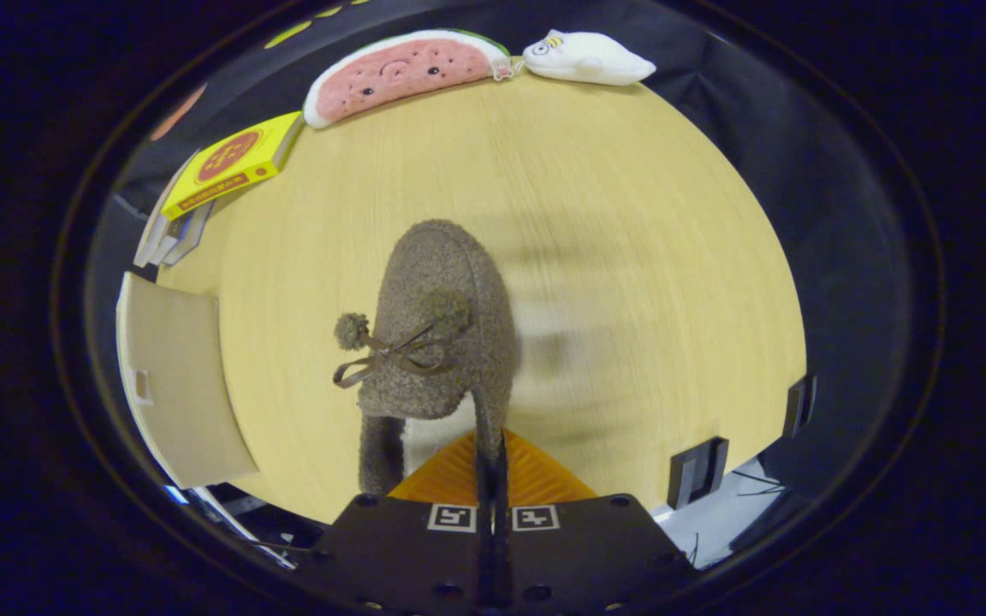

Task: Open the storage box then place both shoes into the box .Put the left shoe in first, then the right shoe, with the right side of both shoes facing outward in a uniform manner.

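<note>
A fuzzy grey-brown slipper shoe (442,316) with a small bow and pom-poms hangs over the round wooden table (613,257), toe pointing away from me. My gripper (491,466) is shut on the shoe's heel rim, its orange fingers (536,479) pressed together on the thin edge. The shoe is lifted clear of the tabletop, and its shadow is smeared beside it. A beige storage box (181,385) stands to the left of the shoe at the table's near-left edge, showing one flat panel; I cannot tell whether it is open.
At the far side of the table lie a watermelon-slice plush (403,73) and a white plush animal (587,58). A yellow book (232,162) on a stack sits at the far left. Two small black brackets (698,470) stand at the table's near-right edge.
</note>
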`<state>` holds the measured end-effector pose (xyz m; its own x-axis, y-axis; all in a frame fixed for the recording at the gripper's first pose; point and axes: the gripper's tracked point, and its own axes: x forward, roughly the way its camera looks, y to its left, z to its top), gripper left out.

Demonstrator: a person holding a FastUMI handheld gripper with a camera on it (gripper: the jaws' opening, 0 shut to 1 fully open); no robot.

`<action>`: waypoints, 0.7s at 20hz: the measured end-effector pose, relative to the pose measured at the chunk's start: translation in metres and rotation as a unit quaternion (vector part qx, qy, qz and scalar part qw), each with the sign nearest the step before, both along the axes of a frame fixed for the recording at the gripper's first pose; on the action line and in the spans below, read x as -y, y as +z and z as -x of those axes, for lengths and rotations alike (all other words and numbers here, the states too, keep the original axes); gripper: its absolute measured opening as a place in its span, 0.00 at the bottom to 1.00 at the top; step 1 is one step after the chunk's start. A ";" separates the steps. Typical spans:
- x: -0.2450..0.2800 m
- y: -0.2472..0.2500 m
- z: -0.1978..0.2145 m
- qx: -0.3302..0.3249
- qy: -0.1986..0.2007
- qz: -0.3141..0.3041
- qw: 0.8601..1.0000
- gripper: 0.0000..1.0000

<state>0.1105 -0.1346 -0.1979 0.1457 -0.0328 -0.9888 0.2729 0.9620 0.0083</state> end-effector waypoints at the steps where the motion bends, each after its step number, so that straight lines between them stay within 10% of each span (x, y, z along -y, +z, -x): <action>1: -0.004 0.008 0.001 0.003 0.000 -0.004 1.000 0.01; 14: -0.128 0.150 -0.002 0.093 0.042 -0.064 0.993 0.01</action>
<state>0.1121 -0.0071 -0.0481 0.3228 0.1116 -0.9399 0.1748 0.9689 0.1751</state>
